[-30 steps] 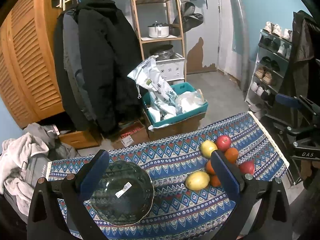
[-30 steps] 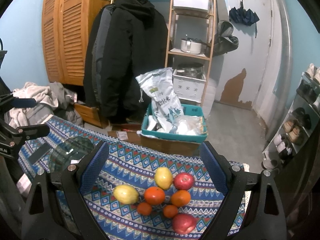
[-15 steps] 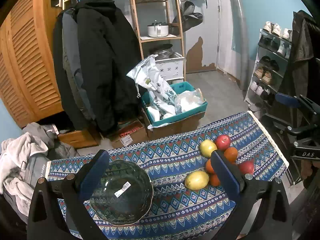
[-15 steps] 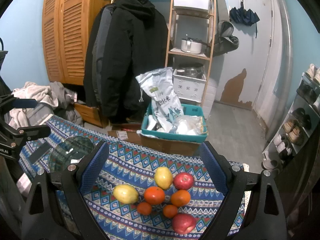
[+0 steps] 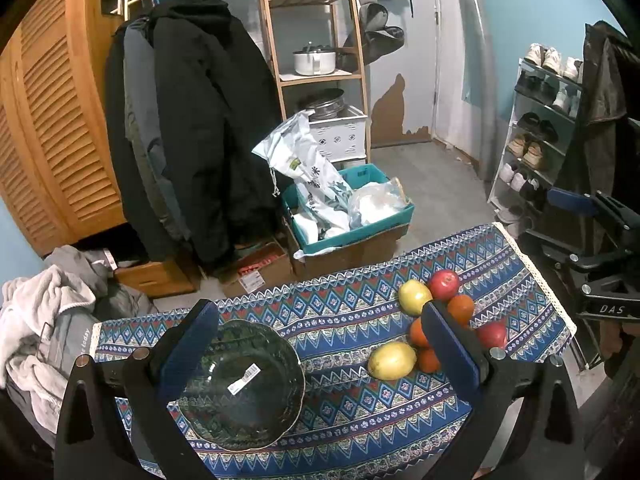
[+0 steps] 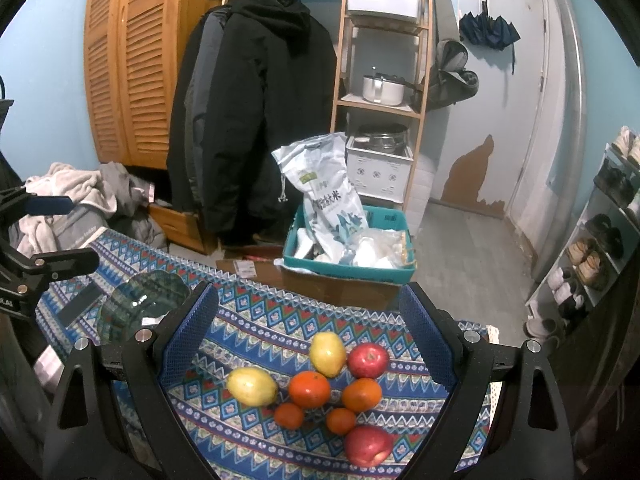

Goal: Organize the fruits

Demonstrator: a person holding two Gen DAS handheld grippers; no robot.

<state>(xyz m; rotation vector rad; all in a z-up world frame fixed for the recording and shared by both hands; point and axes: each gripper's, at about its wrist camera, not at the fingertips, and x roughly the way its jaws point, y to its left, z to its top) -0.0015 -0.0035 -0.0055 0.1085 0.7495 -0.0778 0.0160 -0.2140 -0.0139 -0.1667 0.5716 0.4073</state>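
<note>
Comparing with a second ago, almost nothing shifts: both grippers hover with jaws wide open and empty, so sorting has not begun. The left gripper (image 5: 318,352) frames the glass bowl (image 5: 240,386), still empty; the right gripper (image 6: 308,344) frames the fruits (image 6: 316,390), clustered on the tabletop (image 6: 256,328). In the left view a jaw hides part of the cluster.

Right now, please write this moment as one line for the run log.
left gripper: open, above glass bowl | right gripper: open, above fruit pile | bowl: no fruit | fruits: all on tablecloth
</note>
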